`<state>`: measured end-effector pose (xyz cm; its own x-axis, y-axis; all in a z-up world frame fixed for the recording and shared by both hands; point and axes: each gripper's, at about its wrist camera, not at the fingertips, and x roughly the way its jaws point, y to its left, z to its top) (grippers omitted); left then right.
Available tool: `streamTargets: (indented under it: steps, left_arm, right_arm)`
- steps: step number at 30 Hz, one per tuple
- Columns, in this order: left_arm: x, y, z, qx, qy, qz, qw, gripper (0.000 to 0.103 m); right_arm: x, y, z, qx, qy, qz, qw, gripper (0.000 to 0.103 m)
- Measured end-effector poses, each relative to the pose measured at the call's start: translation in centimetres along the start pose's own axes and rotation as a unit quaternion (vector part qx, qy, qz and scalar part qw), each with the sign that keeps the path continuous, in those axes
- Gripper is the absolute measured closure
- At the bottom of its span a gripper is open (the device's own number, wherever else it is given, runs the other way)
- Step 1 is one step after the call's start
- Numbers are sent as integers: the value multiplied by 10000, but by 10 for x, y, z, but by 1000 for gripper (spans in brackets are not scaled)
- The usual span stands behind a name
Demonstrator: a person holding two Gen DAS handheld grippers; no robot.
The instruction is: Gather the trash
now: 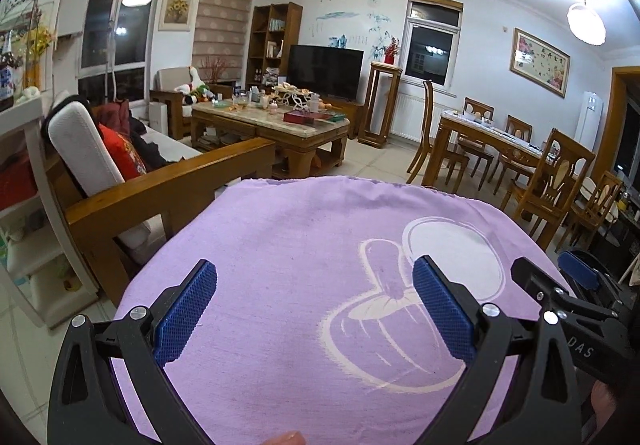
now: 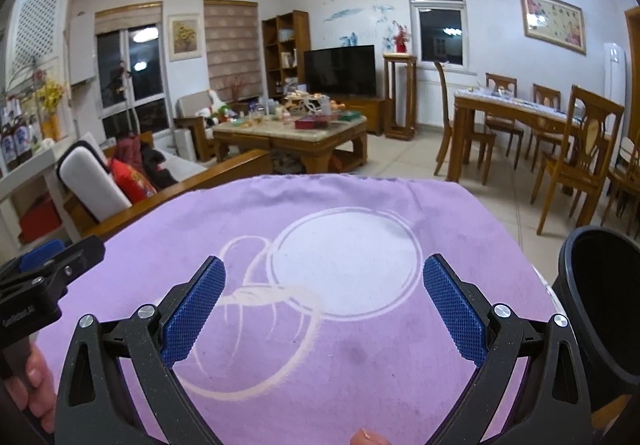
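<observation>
My left gripper hangs open over a purple cloth with a pale round print, nothing between its blue pads. My right gripper is also open above the same purple cloth, empty. The right gripper's body shows at the right edge of the left wrist view, and the left gripper's body at the left edge of the right wrist view. A dark bin stands just right of the cloth. No trash item lies on the cloth in either view.
A wooden sofa stands left of the cloth. Further off is a cluttered coffee table, a TV and a dining table with chairs at right. A white shelf unit is at far left. Tiled floor lies between.
</observation>
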<state>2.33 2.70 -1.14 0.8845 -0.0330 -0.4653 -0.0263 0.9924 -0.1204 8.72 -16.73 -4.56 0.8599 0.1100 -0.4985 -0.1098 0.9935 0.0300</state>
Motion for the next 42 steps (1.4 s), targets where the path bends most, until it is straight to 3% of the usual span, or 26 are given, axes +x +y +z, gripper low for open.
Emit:
streamTargets:
  steps: [14, 42]
  left_arm:
    - [-5, -15, 0, 379, -221, 288, 9986, 5]
    - [-4, -15, -2, 387, -234, 345, 9984, 5]
  right_arm:
    - [1, 0, 4, 108, 93, 55, 9999, 5]
    - [0, 5, 5, 106, 99, 95, 9999, 5]
